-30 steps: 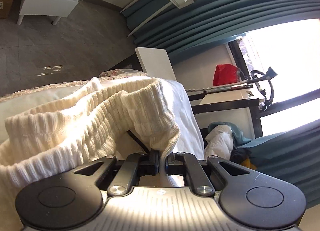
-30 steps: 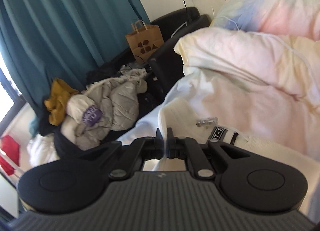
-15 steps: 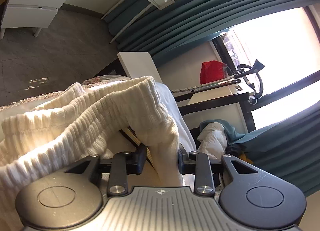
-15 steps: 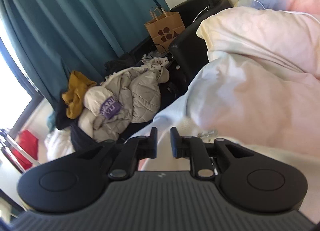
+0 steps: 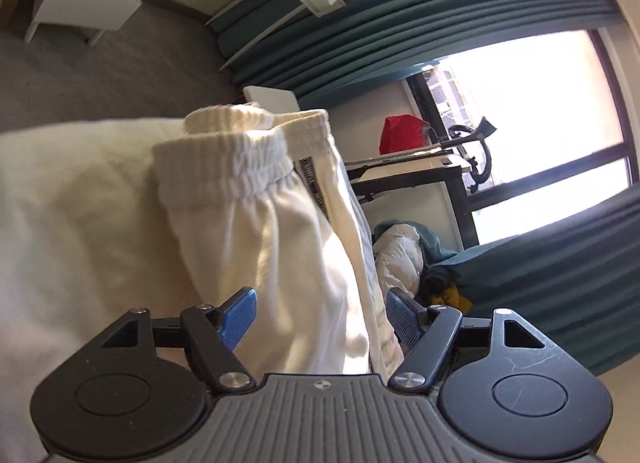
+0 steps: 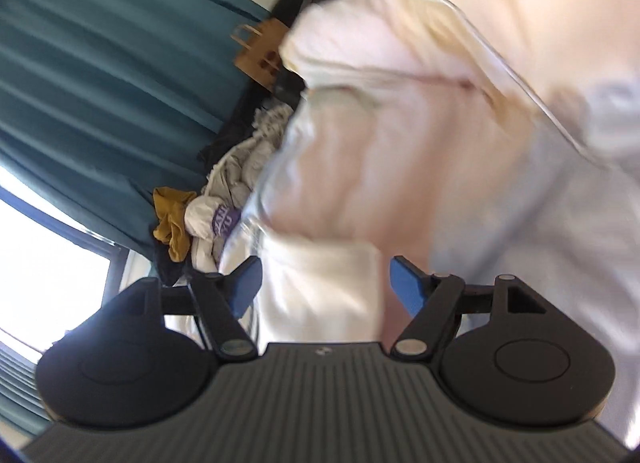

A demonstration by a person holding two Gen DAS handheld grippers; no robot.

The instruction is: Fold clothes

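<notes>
Cream cotton garment (image 5: 280, 247) lies on the bed (image 5: 72, 199), just being released.
Left gripper (image 5: 322, 313) and right gripper (image 6: 324, 283) are opening, cloth between the blue pads, unpressed; draw both straight back, so the fold is not dragged.

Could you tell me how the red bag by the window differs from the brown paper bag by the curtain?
The red bag is bright red, soft and slumped, with no handles showing; it sits on a desk. The brown paper bag is stiff and flat-sided, with loop handles and dark round marks on its front. Both stand upright.
</notes>
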